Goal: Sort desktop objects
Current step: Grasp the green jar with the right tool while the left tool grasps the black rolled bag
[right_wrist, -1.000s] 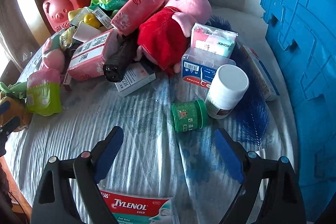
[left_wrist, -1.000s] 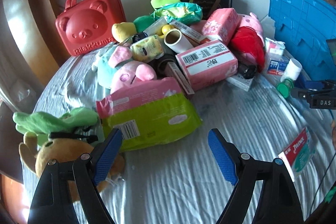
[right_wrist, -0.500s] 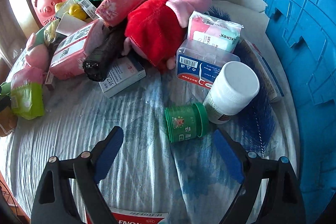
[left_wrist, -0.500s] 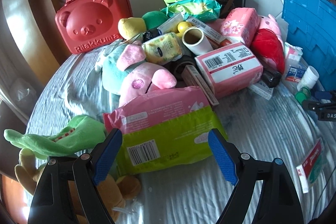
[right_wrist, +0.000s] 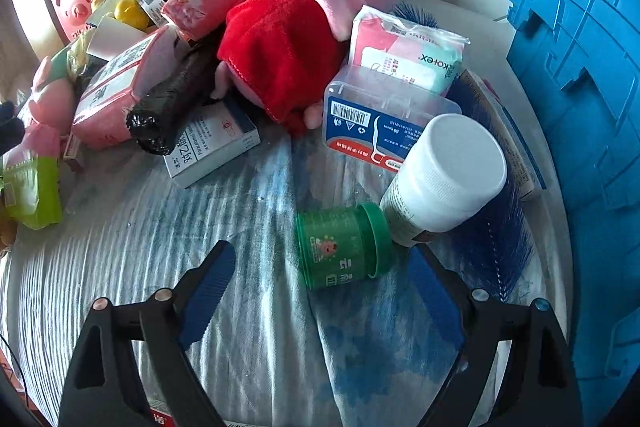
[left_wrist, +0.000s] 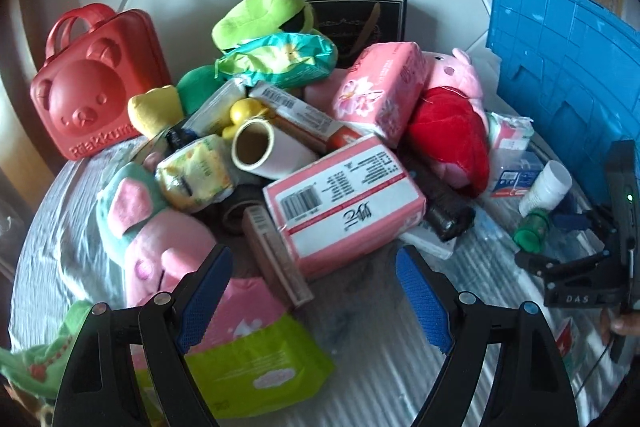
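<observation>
Left gripper [left_wrist: 314, 291]: jaws spread wide, nothing between them, held low over the table [left_wrist: 380, 379], presumably ready to take something from the heap.
- Ahead of the jaws, nearest: pink tissue pack [left_wrist: 344, 205] with barcode up, propped on a slim brown box [left_wrist: 276, 259] that runs toward the left jaw.
- Under the left jaw: pink-and-green wipes pack [left_wrist: 256, 359], flat on the cloth.
- Left of the jaws: pink-and-teal plush [left_wrist: 160, 243]; farther back, a red bear case [left_wrist: 100, 87] standing upright, apart from the pile.
- Beyond: paper roll [left_wrist: 260, 149], floral tissue pack [left_wrist: 380, 87], pig plush in red dress [left_wrist: 452, 135], all leaning on one another.

Right gripper [right_wrist: 320, 287]: jaws spread, empty, straddling the line to a green jar [right_wrist: 340, 247] lying on its side just ahead, between the tips; it looks the likely pick.
- Touching the jar's lid, right of it: white bottle [right_wrist: 448, 179], tilted.
- Behind that: floss-pick box [right_wrist: 380, 119], Kotex pack [right_wrist: 404, 51], blue bottle brush [right_wrist: 500, 247].
- Far right of the jaws: blue crate [right_wrist: 580, 67], seemingly the sorting bin; its inside is hidden.

The objects to be sorted lie mixed in one heap on the table.
</observation>
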Action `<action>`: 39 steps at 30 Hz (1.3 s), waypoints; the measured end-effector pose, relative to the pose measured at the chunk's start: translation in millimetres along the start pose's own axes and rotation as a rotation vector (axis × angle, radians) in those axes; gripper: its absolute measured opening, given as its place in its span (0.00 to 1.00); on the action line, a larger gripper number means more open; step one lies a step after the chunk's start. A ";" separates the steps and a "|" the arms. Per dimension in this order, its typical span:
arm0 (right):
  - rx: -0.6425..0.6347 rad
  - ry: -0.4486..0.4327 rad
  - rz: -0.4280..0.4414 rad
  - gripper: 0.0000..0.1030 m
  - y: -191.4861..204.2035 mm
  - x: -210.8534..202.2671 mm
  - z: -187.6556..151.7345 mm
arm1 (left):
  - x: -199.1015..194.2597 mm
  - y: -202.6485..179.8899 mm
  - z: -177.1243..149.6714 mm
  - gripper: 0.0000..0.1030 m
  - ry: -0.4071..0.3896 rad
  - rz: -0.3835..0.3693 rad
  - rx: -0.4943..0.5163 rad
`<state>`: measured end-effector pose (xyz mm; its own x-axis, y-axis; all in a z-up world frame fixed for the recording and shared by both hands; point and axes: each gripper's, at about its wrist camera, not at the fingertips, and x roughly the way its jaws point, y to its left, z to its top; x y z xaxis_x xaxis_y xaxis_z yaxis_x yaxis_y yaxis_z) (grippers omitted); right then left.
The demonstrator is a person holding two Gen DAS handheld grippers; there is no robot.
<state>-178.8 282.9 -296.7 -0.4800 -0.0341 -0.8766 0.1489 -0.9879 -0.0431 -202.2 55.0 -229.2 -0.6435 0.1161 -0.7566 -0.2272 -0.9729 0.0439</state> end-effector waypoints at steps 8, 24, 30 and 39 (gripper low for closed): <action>0.002 -0.001 -0.008 0.86 -8.7 4.0 4.4 | 44.9 -8.8 27.6 0.82 0.041 -0.050 -0.061; -0.012 -0.005 0.020 0.86 -7.5 -2.4 8.4 | 31.0 -61.2 12.1 0.82 0.061 -0.139 0.087; -0.031 0.000 0.046 0.86 -16.2 -3.7 6.2 | 46.1 -103.2 18.5 0.82 0.094 -0.205 0.103; -0.061 -0.017 0.129 0.86 -28.4 -6.9 5.5 | 81.8 -100.2 15.0 0.63 0.171 -0.197 -0.003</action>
<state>-184.5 310.3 -286.8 -0.4680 -0.1629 -0.8686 0.2618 -0.9643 0.0398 -242.9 164.9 -285.7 -0.4542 0.2681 -0.8496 -0.3333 -0.9355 -0.1171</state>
